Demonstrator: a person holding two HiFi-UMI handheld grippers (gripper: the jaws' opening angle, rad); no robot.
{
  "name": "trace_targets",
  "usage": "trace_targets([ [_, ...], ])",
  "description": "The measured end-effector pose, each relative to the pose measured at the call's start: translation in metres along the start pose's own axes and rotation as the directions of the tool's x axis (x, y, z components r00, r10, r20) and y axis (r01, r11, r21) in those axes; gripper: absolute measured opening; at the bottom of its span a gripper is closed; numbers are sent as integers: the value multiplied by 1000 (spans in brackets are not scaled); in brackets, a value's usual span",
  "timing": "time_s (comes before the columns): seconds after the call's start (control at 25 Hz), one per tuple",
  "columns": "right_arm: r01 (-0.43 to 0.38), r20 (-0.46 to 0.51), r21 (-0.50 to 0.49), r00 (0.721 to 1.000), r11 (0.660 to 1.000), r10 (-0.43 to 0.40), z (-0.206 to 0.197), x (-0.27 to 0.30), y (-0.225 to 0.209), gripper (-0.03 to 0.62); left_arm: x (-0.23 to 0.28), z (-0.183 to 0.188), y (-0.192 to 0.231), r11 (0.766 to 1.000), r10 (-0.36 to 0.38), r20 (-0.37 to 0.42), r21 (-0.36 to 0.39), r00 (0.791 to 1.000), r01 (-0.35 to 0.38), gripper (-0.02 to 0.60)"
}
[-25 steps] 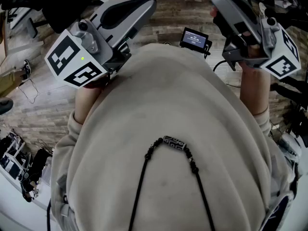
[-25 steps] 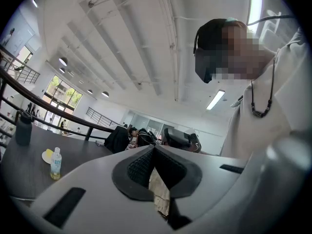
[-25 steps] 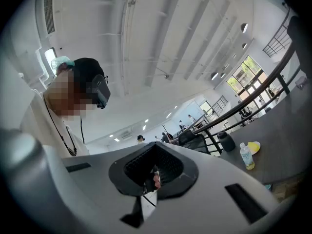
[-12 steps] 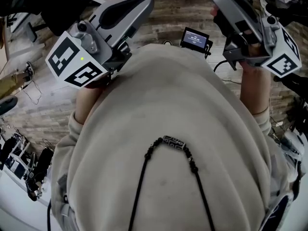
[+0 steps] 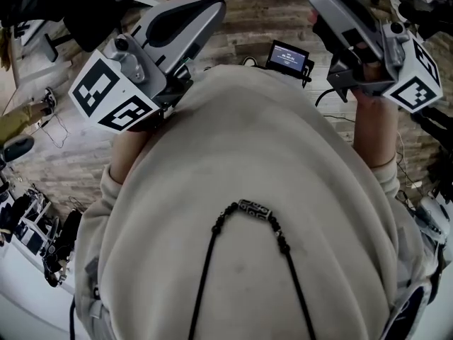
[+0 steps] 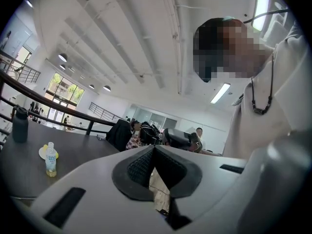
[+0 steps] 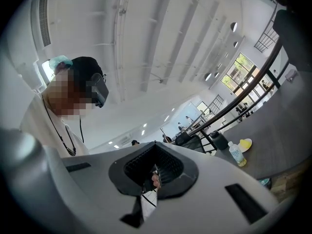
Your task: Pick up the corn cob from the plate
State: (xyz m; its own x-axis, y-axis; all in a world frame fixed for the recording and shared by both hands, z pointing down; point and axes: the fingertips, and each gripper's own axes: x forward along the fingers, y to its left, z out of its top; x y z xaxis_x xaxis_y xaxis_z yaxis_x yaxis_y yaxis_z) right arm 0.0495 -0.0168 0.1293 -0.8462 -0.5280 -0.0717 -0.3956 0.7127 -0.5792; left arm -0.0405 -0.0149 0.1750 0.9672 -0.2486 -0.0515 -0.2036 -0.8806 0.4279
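Approaching | left gripper (image 6: 154, 149) and right gripper (image 7: 156, 145): jaws pressed together, empty | yellow corn cob (image 7: 246, 143) on small pale plate (image 7: 241, 147) beside clear plastic bottle (image 7: 236, 155), well away on dark table (image 6: 83, 152) | advice: spread one gripper's jaws first, straddle cob midway

Nothing can be read: the small screen (image 5: 287, 56) carries lines too tiny to make out, and the bottle (image 6: 50, 159) label is a blur.

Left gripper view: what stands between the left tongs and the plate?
In the left gripper view, a clear plastic bottle stands before the plate, overlapping it; otherwise only dark tabletop.
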Motion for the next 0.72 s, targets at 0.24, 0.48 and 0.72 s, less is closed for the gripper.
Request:
trace_targets([
  [0.24,35,15,58,999,998,-36,17,-6,-29,15,14,22,26,999,22,-7,-33,1000,-22,0],
  [0.48,83,42,55,995,995,-86,-18,-40,-68,15,23,-22,50,999,42,-27,-24,999,-42,0],
  [0.72,140,52,42,988,989,-142,-34,-55,-85,15,37,-40,56,999,-13,-30,-35,999,12,0],
])
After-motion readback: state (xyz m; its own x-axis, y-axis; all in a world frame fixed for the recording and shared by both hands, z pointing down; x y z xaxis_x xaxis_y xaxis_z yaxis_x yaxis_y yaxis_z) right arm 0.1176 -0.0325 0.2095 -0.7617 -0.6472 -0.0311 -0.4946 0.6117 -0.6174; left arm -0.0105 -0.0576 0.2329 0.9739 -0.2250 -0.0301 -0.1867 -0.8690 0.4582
